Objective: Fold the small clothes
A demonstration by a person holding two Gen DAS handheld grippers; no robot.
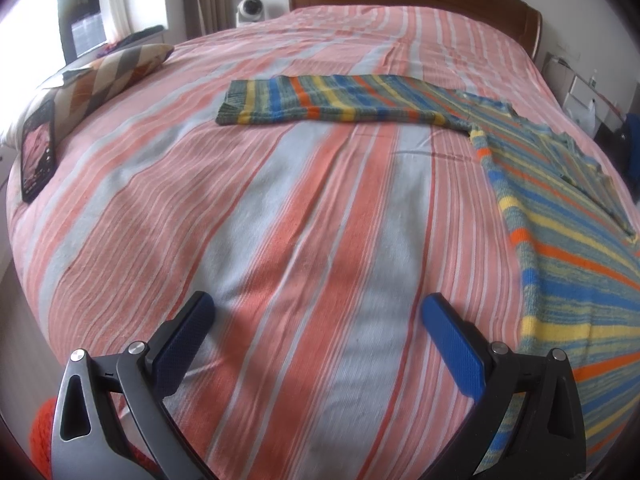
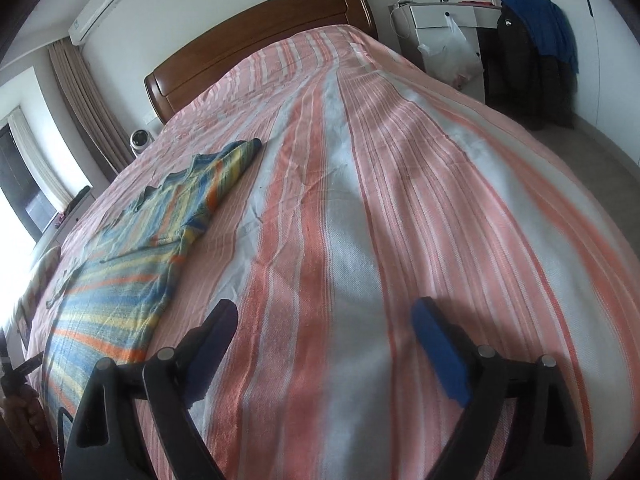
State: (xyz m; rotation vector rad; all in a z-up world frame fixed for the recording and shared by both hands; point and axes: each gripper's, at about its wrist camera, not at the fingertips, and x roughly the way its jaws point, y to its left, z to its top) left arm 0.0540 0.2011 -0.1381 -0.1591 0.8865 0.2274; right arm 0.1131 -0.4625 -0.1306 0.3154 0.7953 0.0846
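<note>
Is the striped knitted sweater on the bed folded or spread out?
Spread out: the striped knitted sweater lies flat on the striped bedcover, one sleeve stretched sideways.

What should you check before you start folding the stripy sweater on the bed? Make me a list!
1. Left gripper open with nothing between its fingers: ok.
2. Right gripper open with nothing between its fingers: ok.
3. Stripy sweater lying flat on the bedsheet: ok.
4. Long sleeve stretched out straight, ready to fold in: ok.
5. Other sleeve spread out too: ok.
6. Bottom hem smooth: cannot tell, it runs out of both views.
</note>
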